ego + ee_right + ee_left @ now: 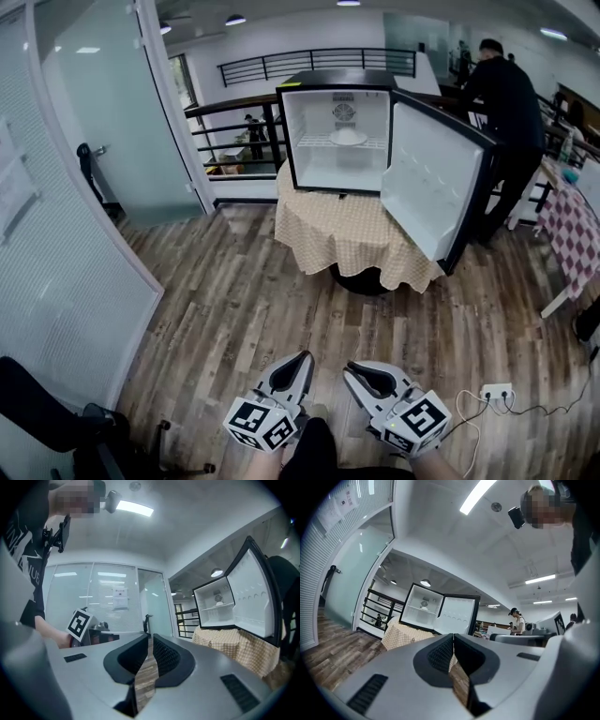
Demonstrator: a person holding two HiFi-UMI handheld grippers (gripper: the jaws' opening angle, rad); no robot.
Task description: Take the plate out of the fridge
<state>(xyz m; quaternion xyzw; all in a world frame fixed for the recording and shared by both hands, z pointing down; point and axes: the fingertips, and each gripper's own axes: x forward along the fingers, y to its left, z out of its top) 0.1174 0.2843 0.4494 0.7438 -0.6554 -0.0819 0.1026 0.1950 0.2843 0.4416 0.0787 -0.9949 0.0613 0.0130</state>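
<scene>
Fingers point(440, 654) together on left gripper point(305, 357), right gripper point(352, 367); plank floor point(234, 300) below

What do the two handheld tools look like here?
The left tool and right tool match: light grey moulded shells tapering to a point, with black ribbed pads lining the inner faces. Each carries a white cube printed with black square markers at its rear.

One fridge point(330, 81), one plate point(348, 137), two tongs point(302, 357) point(350, 367)
</scene>
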